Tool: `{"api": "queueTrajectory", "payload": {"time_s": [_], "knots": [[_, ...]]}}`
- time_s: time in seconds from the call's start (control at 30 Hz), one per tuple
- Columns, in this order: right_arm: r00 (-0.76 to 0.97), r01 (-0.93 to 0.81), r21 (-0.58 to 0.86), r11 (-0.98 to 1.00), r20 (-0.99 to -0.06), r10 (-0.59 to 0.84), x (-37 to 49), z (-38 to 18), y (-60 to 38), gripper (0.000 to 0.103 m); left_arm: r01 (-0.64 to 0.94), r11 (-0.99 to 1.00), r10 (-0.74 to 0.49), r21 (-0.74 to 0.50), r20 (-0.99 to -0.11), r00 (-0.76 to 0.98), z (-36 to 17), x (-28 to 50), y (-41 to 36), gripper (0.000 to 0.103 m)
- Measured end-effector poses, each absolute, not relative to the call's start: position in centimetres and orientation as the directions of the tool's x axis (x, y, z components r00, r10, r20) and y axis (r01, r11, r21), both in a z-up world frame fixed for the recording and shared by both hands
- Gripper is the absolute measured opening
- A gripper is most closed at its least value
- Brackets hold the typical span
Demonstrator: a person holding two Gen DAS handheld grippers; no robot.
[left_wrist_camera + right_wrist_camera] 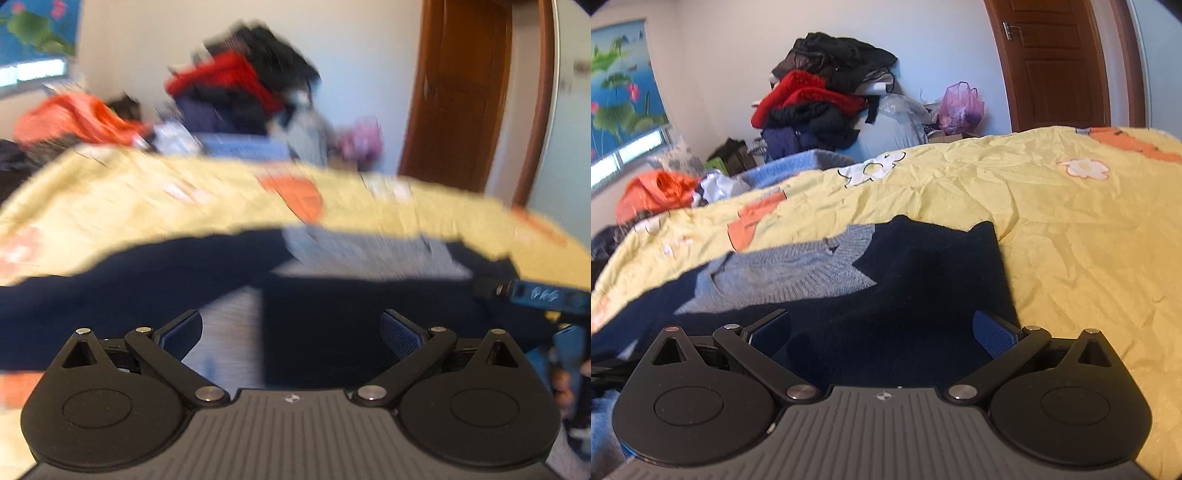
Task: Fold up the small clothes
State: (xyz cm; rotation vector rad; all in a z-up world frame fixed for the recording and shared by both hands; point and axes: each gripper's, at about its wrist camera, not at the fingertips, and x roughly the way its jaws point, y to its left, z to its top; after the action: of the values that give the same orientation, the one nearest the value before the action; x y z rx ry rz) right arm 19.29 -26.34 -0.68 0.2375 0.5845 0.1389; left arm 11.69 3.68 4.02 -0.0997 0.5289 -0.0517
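Folding step: both tools are hovering low over a navy and grey knit sweater, apparently between grasps.
Garment position: it is lying on the yellow bedspread, the navy half nearest the tools and the grey ribbed part lying over it.
Left gripper: its jaws are standing spread wide, pinching nothing; this view is blurring.
Right gripper: its jaws are spreading just as wide, empty, sitting over the navy edge.
Technique: each tool is probably needing to pinch one corner only, both layers together.
Risk: catching the bedspread underneath is looking likely.
Background: a clothes pile is sitting well apart.
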Motion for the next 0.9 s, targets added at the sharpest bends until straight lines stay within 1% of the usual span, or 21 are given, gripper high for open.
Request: {"api": "queueTrajectory", "payload": {"time_s": [0.03, 0.1, 0.2, 0.3, 0.37, 0.43, 0.5, 0.53, 0.7, 0.77, 0.83, 0.9], "knots": [[0.826, -0.063, 0.260, 0.964, -0.529, 0.197, 19.3, -0.7, -26.4, 0.103, -0.006, 0.992, -0.055, -0.128, -0.473, 0.879, 4.5, 10.2, 5.8, 0.103], [0.828, -0.064, 0.279, 0.958, -0.520, 0.207, 19.2, -0.7, -26.4, 0.103, -0.090, 0.975, -0.012, -0.201, -0.458, 0.889, 5.0, 7.8, 10.8, 0.103], [0.832, -0.066, 0.304, 0.951, -0.509, 0.220, 19.2, -0.8, -26.7, 0.103, -0.241, 0.882, 0.018, -0.405, -0.483, 0.876, 4.2, 5.2, 20.4, 0.103], [0.833, -0.066, 0.308, 0.949, -0.506, 0.223, 19.2, -0.8, -26.8, 0.103, -0.447, 0.669, 0.115, -0.593, -0.512, 0.851, 2.5, 2.3, 30.1, 0.103], [0.835, -0.066, 0.315, 0.947, -0.502, 0.225, 19.1, -0.8, -27.0, 0.103, -0.495, 0.503, 0.157, -0.709, -0.488, 0.859, 1.5, 0.2, 35.2, 0.103], [0.837, -0.066, 0.328, 0.942, -0.496, 0.231, 19.1, -0.8, -27.2, 0.103, -0.491, 0.374, 0.152, -0.786, -0.470, 0.869, 0.4, -0.9, 38.6, 0.103], [0.838, -0.065, 0.336, 0.939, -0.492, 0.234, 19.0, -0.8, -27.4, 0.103, -0.473, 0.323, 0.110, -0.820, -0.464, 0.879, -0.5, -0.7, 40.3, 0.103], [0.839, -0.066, 0.339, 0.938, -0.491, 0.236, 19.0, -0.8, -27.5, 0.103, -0.466, 0.328, 0.102, -0.822, -0.460, 0.882, -0.6, -0.5, 40.7, 0.103], [0.840, -0.065, 0.348, 0.935, -0.486, 0.240, 19.0, -0.9, -27.6, 0.103, -0.502, 0.391, 0.185, -0.771, -0.469, 0.864, -0.3, 1.3, 40.9, 0.103], [0.841, -0.066, 0.352, 0.934, -0.484, 0.242, 18.9, -0.9, -27.7, 0.103, -0.549, 0.415, 0.208, -0.726, -0.512, 0.834, -0.5, 2.5, 41.3, 0.102], [0.842, -0.066, 0.359, 0.931, -0.481, 0.245, 18.9, -0.9, -27.8, 0.103, -0.584, 0.421, 0.222, -0.694, -0.546, 0.808, -1.2, 3.2, 41.7, 0.086], [0.844, -0.066, 0.369, 0.927, -0.476, 0.249, 18.9, -0.9, -27.9, 0.103, -0.640, 0.419, 0.260, -0.644, -0.591, 0.764, -1.9, 3.6, 41.9, 0.032]]}}
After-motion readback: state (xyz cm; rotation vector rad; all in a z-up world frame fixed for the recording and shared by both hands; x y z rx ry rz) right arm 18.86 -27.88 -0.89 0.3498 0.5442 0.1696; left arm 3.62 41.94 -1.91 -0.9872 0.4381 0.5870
